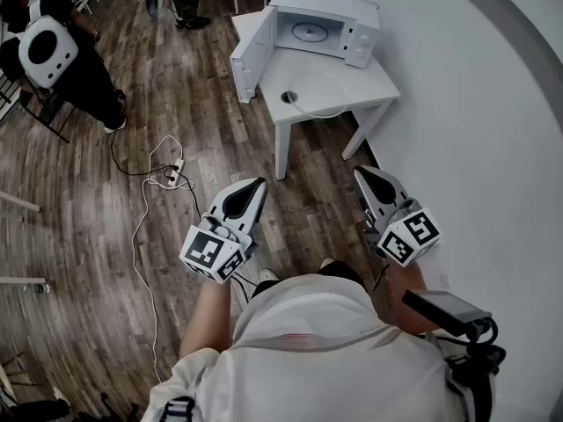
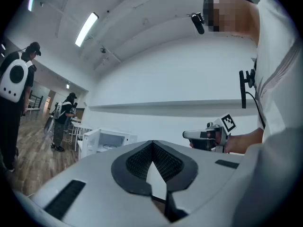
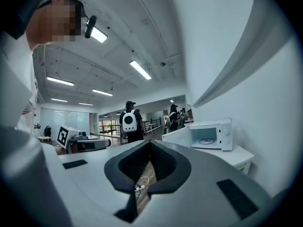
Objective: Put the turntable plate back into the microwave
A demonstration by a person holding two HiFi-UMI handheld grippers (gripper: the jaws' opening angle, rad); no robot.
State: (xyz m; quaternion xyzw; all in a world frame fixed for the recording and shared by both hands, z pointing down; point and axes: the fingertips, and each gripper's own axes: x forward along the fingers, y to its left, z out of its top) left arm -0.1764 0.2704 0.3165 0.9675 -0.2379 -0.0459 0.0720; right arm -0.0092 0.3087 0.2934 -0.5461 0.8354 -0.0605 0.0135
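Note:
The white microwave [image 1: 327, 26] stands on a small white table [image 1: 369, 90] by the wall, its door [image 1: 249, 55] swung open to the left. A clear glass turntable plate [image 1: 322, 94] lies flat on the table in front of it. A round shape [image 1: 308, 32] shows on the cavity floor. My left gripper [image 1: 258, 183] and right gripper [image 1: 362, 172] are held level over the wooden floor, well short of the table, both shut and empty. The microwave [image 2: 108, 141] is far off in the left gripper view, and the microwave [image 3: 210, 135] shows in the right gripper view too.
A small dark object [image 1: 288, 97] sits on the table left of the plate. A power strip with white cable [image 1: 172, 174] lies on the floor at left. A person with a white backpack [image 1: 53, 55] stands at far left. The white wall [image 1: 475, 130] runs along the right.

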